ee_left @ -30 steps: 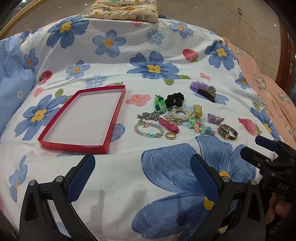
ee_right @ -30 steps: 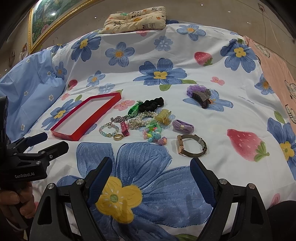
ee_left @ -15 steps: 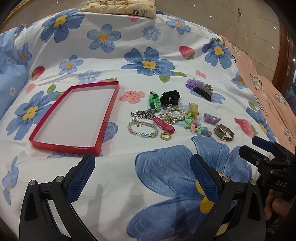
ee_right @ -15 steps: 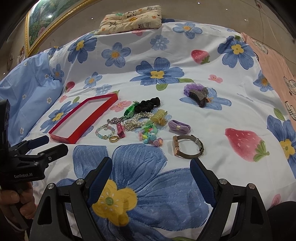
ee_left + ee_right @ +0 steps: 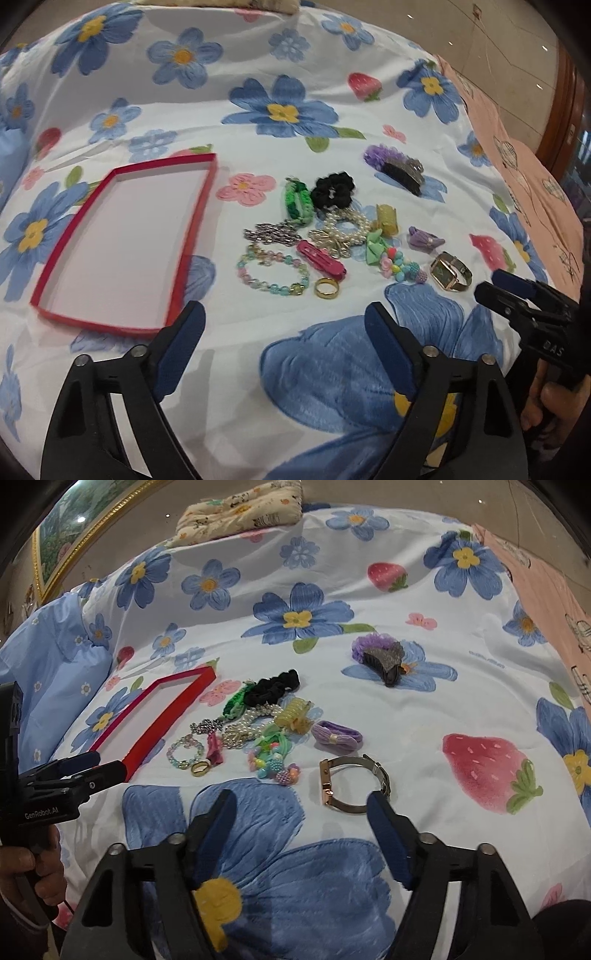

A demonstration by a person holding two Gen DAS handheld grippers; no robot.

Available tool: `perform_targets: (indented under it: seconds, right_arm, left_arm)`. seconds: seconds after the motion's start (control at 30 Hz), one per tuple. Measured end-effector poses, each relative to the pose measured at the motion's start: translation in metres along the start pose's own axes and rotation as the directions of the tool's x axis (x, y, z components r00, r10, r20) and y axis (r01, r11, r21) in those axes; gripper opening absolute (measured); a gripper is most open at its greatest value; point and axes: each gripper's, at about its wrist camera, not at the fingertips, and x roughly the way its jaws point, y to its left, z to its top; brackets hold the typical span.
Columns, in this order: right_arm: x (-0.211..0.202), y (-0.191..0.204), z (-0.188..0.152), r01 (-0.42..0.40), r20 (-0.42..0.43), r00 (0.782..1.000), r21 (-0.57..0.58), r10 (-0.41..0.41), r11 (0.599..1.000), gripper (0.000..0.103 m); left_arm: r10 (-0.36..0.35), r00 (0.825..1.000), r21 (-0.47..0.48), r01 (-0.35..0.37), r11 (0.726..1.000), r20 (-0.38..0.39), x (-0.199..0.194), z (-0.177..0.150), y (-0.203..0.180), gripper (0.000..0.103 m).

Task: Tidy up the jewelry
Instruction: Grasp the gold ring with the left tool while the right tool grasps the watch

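Beside the red tray [image 5: 192,236], jewelry pile [image 5: 332,236] lies untouched; both grippers' fingers [image 5: 177,339] [image 5: 388,830] spread, empty.

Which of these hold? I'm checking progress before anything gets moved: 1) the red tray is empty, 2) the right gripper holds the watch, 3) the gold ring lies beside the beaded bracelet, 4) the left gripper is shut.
1) The red tray is empty: true.
2) The right gripper holds the watch: false; it is open, the watch lies on the sheet.
3) The gold ring lies beside the beaded bracelet: true.
4) The left gripper is shut: false; it is open.
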Motion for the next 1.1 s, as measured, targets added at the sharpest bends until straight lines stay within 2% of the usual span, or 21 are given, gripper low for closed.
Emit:
perform_targets:
  seconds: [0.13, 0.27, 0.33, 0.43, 0.5, 0.67, 0.73, 0.83, 0.9, 0.93, 1.1]
  right_arm:
    - [0.014, -0.006, 0.005, -0.004, -0.039, 0.999, 0.003, 0.004, 1.000, 0.057]
    - [0.026, -0.010, 0.008, -0.001, -0.065, 0.998, -0.001, 0.001, 1.000, 0.054]
    - [0.031, -0.012, 0.010, 0.005, -0.076, 0.997, -0.003, -0.005, 1.000, 0.050]
    - [0.039, -0.013, 0.012, 0.006, -0.096, 0.995, -0.006, -0.006, 1.000, 0.046]
    - [0.046, -0.014, 0.013, 0.005, -0.113, 0.994, -0.008, -0.006, 1.000, 0.044]
    - [0.059, -0.015, 0.013, 0.002, -0.145, 0.989, -0.004, -0.003, 1.000, 0.029]
    - [0.064, -0.016, 0.013, 0.004, -0.154, 0.988, -0.002, -0.004, 1.000, 0.025]
    - [0.066, -0.019, 0.012, 0.005, -0.161, 0.987, 0.007, -0.003, 1.000, 0.020]
    - [0.068, -0.021, 0.012, 0.008, -0.165, 0.986, 0.012, -0.006, 1.000, 0.016]
    - [0.069, -0.021, 0.012, 0.011, -0.168, 0.986, 0.013, -0.008, 1.000, 0.014]
    - [0.067, -0.019, 0.012, 0.009, -0.162, 0.987, 0.007, -0.008, 1.000, 0.009]
  left_arm:
    - [-0.045, 0.998, 0.028, 0.046, 0.999, -0.044, 0.017, 0.005, -0.008, 0.078]
    - [-0.085, 0.991, 0.024, 0.087, 0.996, -0.100, 0.040, 0.007, -0.013, 0.069]
    - [-0.100, 0.987, 0.016, 0.103, 0.995, -0.126, 0.051, 0.006, -0.015, 0.063]
    - [-0.120, 0.980, -0.003, 0.121, 0.993, -0.158, 0.066, 0.007, -0.016, 0.060]
    - [-0.119, 0.979, -0.008, 0.119, 0.993, -0.164, 0.073, 0.008, -0.016, 0.060]
    - [-0.130, 0.976, -0.004, 0.132, 0.991, -0.174, 0.084, 0.014, -0.017, 0.054]
    - [-0.127, 0.976, 0.009, 0.130, 0.991, -0.178, 0.089, 0.015, -0.019, 0.046]
    - [-0.119, 0.977, 0.033, 0.126, 0.991, -0.175, 0.092, 0.015, -0.021, 0.040]
    - [-0.124, 0.977, 0.034, 0.132, 0.991, -0.172, 0.091, 0.015, -0.020, 0.024]
    - [-0.132, 0.976, 0.032, 0.139, 0.990, -0.172, 0.091, 0.015, -0.019, 0.021]
    - [-0.141, 0.977, 0.033, 0.148, 0.988, -0.159, 0.084, 0.012, -0.017, 0.021]
